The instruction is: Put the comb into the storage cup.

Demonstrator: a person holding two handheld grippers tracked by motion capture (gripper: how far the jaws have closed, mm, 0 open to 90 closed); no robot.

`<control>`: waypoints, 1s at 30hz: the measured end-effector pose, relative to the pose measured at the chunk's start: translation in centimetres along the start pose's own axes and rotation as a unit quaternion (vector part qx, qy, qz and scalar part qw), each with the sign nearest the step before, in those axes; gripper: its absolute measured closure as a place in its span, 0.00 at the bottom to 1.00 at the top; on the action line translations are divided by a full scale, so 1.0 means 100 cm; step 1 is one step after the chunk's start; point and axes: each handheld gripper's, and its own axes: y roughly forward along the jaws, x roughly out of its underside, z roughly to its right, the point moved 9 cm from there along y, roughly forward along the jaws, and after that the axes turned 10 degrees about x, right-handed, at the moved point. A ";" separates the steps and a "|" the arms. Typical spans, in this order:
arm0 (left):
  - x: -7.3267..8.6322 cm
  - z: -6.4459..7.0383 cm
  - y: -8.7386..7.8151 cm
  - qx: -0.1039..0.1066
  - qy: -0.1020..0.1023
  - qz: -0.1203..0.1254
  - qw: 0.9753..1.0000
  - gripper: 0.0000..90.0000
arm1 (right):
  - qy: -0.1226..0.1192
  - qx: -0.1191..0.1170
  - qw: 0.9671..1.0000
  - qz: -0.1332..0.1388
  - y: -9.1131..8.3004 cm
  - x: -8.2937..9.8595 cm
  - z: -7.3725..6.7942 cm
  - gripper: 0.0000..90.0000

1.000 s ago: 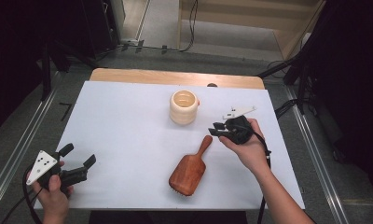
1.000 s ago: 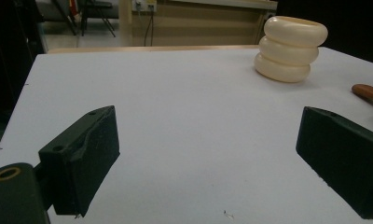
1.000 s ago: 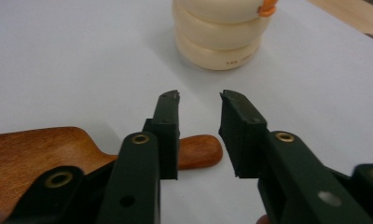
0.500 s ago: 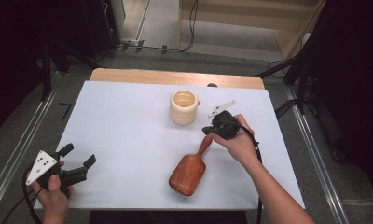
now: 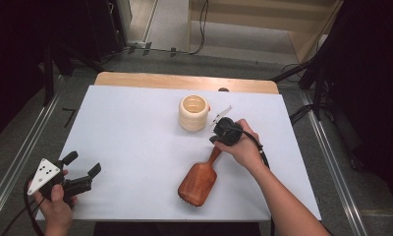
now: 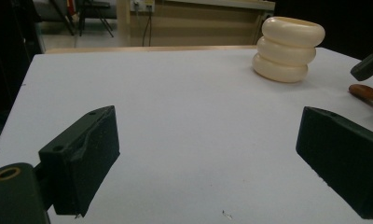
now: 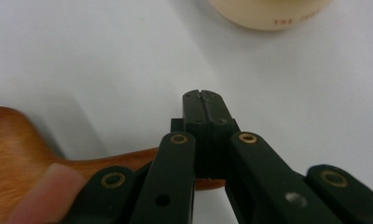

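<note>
White sheeting covers the table [image 5: 135, 128] you work at. On it, toward your right, lies the wooden hairbrush [image 5: 198, 182], its handle pointing away from you toward the cream ribbed cup [image 5: 193, 112] standing near the far edge. Your right gripper [image 5: 215, 139] hovers right over the tip of that handle, jaws pressed together with nothing between them; the handle passes just beneath. Your left gripper [image 5: 82, 169] rests at the near left corner, well apart from the brush, jaws spread wide and empty.
</note>
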 end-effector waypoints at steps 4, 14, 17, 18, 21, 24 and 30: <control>0.000 0.000 0.000 0.001 0.000 0.000 1.000 0.07 | -0.006 0.006 1.000 -0.016 0.008 0.005 0.003 0.98; 0.000 0.001 0.001 0.000 0.002 -0.002 1.000 0.07 | -0.003 -0.002 1.000 -0.025 0.014 0.006 0.003 0.98; 0.000 0.000 0.001 0.000 0.002 -0.003 1.000 0.07 | 0.005 -0.002 1.000 -0.029 0.013 0.009 0.005 0.98; 0.000 0.000 0.001 0.000 0.002 -0.002 1.000 0.07 | 0.004 -0.004 1.000 -0.027 0.013 0.009 0.005 0.98; 0.000 0.001 0.001 0.001 0.002 -0.002 1.000 0.07 | 0.006 -0.005 0.999 -0.031 0.011 0.014 0.006 0.98; 0.000 0.001 0.001 0.002 0.001 -0.002 1.000 0.07 | 0.005 -0.008 0.999 -0.032 0.009 0.019 0.006 0.98; 0.000 0.001 0.001 0.001 0.002 -0.003 1.000 0.07 | 0.009 -0.018 0.999 -0.034 0.004 0.030 0.001 0.98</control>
